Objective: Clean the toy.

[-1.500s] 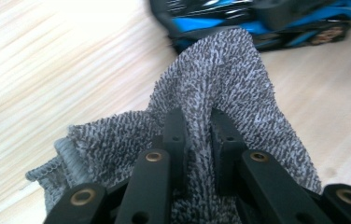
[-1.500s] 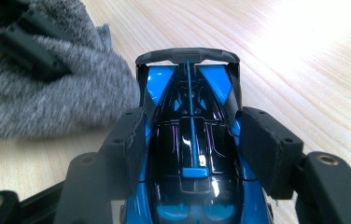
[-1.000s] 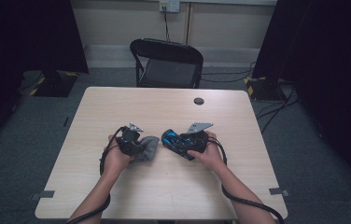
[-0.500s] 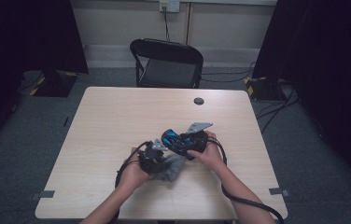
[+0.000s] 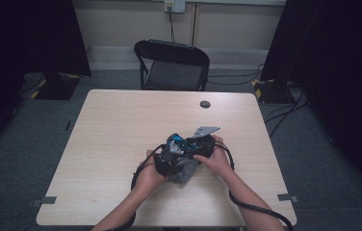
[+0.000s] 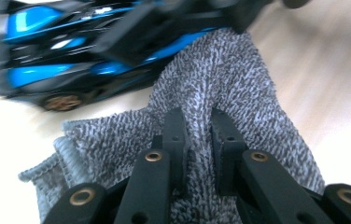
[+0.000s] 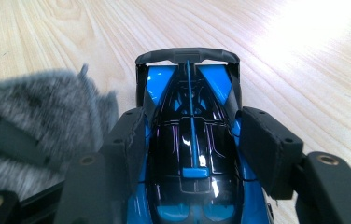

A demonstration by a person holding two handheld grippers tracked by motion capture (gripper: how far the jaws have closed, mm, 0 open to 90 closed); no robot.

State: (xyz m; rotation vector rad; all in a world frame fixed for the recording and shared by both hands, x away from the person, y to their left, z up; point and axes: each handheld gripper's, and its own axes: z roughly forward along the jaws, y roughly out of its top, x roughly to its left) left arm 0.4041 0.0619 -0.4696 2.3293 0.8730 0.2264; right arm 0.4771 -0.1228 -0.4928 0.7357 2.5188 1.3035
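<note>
A blue and black toy car (image 7: 190, 98) sits between the jaws of my right gripper (image 7: 192, 128), which is shut on its sides. In the high view the car (image 5: 174, 141) is held just above the table's middle by the right gripper (image 5: 192, 146). My left gripper (image 6: 196, 119) is shut on a fold of grey knitted cloth (image 6: 243, 74), and the cloth presses against the car (image 6: 66, 42) from the side. Seen from above, the left gripper (image 5: 167, 162) is right under the car, with the cloth (image 5: 187, 172) hanging beneath it. The cloth (image 7: 47, 112) also appears left of the car.
The wooden table (image 5: 116, 120) carries a small black round disc (image 5: 205, 104) near its far edge. A black folding chair (image 5: 172, 65) stands behind the table. Cables trail from both grippers off the front edge.
My left hand has carried the cloth right and toward the front, bringing it up against the car. The right gripper has kept the car almost in place.
</note>
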